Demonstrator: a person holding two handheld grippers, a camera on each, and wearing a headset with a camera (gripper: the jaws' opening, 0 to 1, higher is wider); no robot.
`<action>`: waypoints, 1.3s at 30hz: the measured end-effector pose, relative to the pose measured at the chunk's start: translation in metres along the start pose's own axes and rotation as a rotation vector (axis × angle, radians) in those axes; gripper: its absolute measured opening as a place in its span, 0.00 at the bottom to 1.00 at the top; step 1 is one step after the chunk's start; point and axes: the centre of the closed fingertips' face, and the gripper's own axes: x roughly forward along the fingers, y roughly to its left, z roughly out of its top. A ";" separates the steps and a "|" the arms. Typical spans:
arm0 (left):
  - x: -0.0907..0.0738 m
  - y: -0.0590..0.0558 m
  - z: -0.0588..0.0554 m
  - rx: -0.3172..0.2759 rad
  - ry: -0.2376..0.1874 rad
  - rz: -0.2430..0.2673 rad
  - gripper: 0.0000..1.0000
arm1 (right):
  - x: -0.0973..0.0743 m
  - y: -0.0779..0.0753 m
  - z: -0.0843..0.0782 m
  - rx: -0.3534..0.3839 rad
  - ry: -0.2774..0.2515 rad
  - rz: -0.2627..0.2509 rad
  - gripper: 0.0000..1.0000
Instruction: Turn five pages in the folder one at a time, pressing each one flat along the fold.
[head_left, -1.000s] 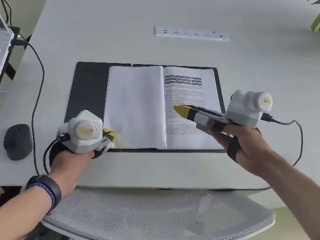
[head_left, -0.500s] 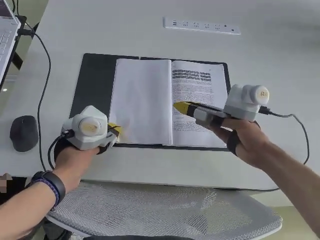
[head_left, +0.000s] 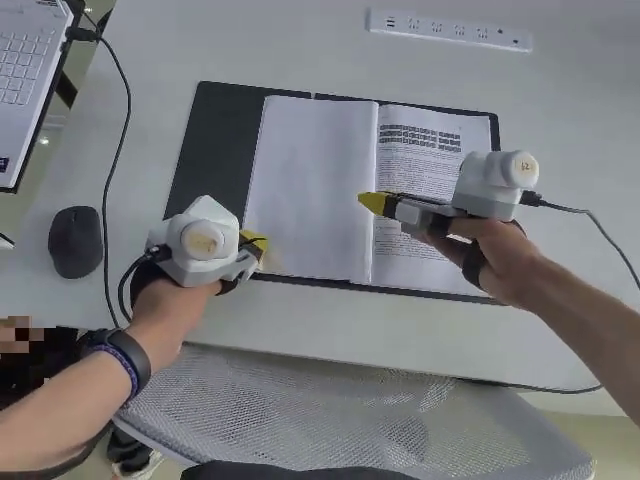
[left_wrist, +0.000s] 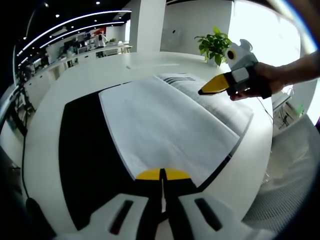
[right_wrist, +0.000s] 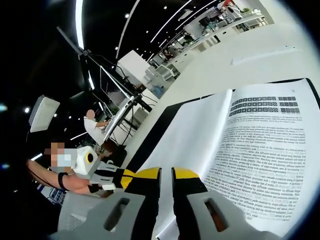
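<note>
one black folder (head_left: 215, 140) lies open flat in the middle of the white desk (head_left: 250, 40), with two pages showing: a blank one (head_left: 310, 180) on the left and a printed one (head_left: 425, 190) on the right, plus a bare strip of black cover at the far left. two grippers are in play. the left gripper (left_wrist: 162, 173) is down at the near bottom corner of the blank page, its yellow fingers pinched together with just a hairline slit and nothing visible between them. the right gripper (head_left: 370, 202) points its tip at the fold between the two pages, fingers drawn close with a thin gap, holding nothing; can't tell if it's touching the paper. also on the desk: one mouse (head_left: 75, 240) and one laptop (head_left: 25, 70) off to the left, and one power strip (head_left: 447, 28) behind the folder.
</note>
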 end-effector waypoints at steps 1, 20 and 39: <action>0.000 0.000 0.000 -0.001 0.001 0.001 0.00 | 0.003 -0.002 -0.002 0.002 0.008 0.005 0.06; 0.004 0.001 0.001 0.003 0.001 -0.013 0.00 | 0.012 -0.031 0.000 0.150 -0.038 0.052 0.00; 0.004 0.001 0.003 -0.005 0.007 -0.009 0.00 | 0.046 -0.090 0.073 0.186 -0.138 0.038 0.00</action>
